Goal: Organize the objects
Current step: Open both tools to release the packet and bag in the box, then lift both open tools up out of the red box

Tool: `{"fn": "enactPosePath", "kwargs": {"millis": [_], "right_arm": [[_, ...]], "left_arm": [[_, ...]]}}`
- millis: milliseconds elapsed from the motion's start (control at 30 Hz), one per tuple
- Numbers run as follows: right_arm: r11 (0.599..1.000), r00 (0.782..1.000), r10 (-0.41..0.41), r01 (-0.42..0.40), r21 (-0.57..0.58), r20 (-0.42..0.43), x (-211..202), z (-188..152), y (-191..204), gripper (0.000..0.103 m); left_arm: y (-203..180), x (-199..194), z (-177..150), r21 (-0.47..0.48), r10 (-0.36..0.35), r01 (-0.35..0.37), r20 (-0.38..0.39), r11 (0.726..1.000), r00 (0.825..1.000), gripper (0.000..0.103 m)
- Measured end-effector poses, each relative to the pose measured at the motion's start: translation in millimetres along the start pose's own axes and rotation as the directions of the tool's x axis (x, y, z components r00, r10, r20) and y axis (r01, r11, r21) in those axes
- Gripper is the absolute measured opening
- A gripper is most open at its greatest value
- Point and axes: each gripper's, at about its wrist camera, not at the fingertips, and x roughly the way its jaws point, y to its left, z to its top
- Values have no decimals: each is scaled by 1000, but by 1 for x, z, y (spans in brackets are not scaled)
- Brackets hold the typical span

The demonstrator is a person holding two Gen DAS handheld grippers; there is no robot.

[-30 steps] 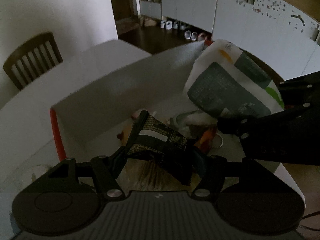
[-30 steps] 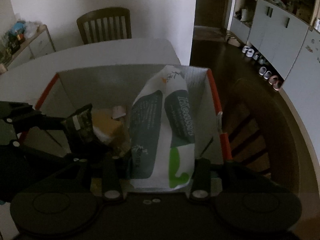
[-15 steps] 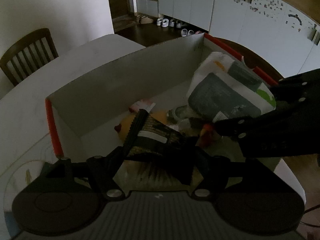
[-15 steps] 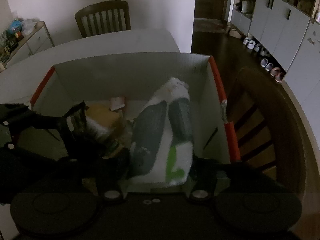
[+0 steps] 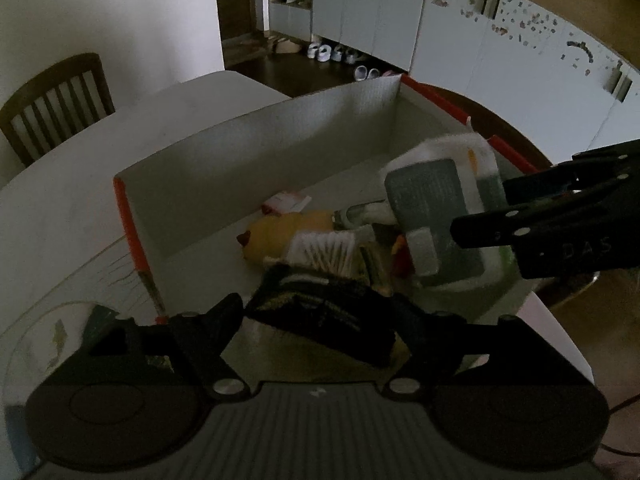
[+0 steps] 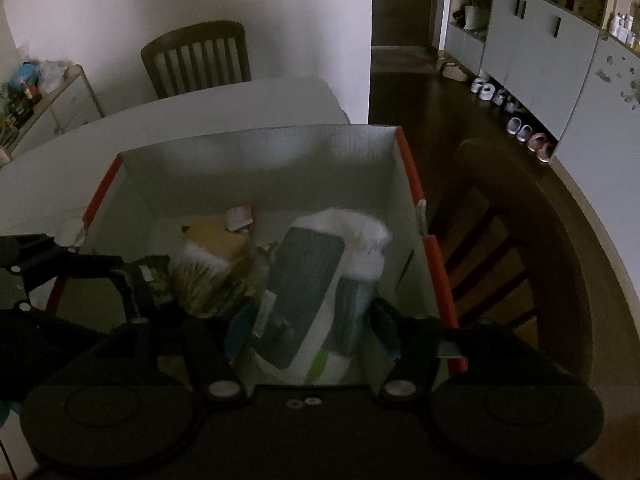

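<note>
The white corrugated box with orange-red edges stands open on the pale counter. Both grippers reach over its near side.

Left gripper: jaws pressed onto a dark, crinkled snack packet with gold print, pinching it between the fingertips just above the box's near wall. In the right wrist view the same packet shows at the left, held over the box's left portion.

Right gripper: jaws closed on the lower end of a large white pouch with dark grey-green panels and a green patch. The pouch lies tilted inside the box along its right side, its top leaning toward the far wall (slightly blurred). In the left wrist view the pouch sits to the right, with the right gripper's black fingers at its side.

Contents on the box floor: a yellow plush toy with a red tip, a white ribbed item against it, and a small pink-and-white packet near the far wall. Other items between these and the pouch are too dark to identify.

Surroundings: a dark wooden slatted chair beyond the counter and grey cabinets with shoes on the floor below.
</note>
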Motion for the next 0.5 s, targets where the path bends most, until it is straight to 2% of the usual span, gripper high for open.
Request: {"fn": "enactPosePath", "kwargs": {"millis": [133,500], "right_arm": [[1000,1000,-20,20,4,15,-11,-3,3,66],[999,997,-8,5,45,76,-48,-14,28,67]], "left_arm": [[4,-14,-1,-5,-28,29,31,1000,999,84],[12,-62,-9,-4,-77,78,114,997,991,84]]}}
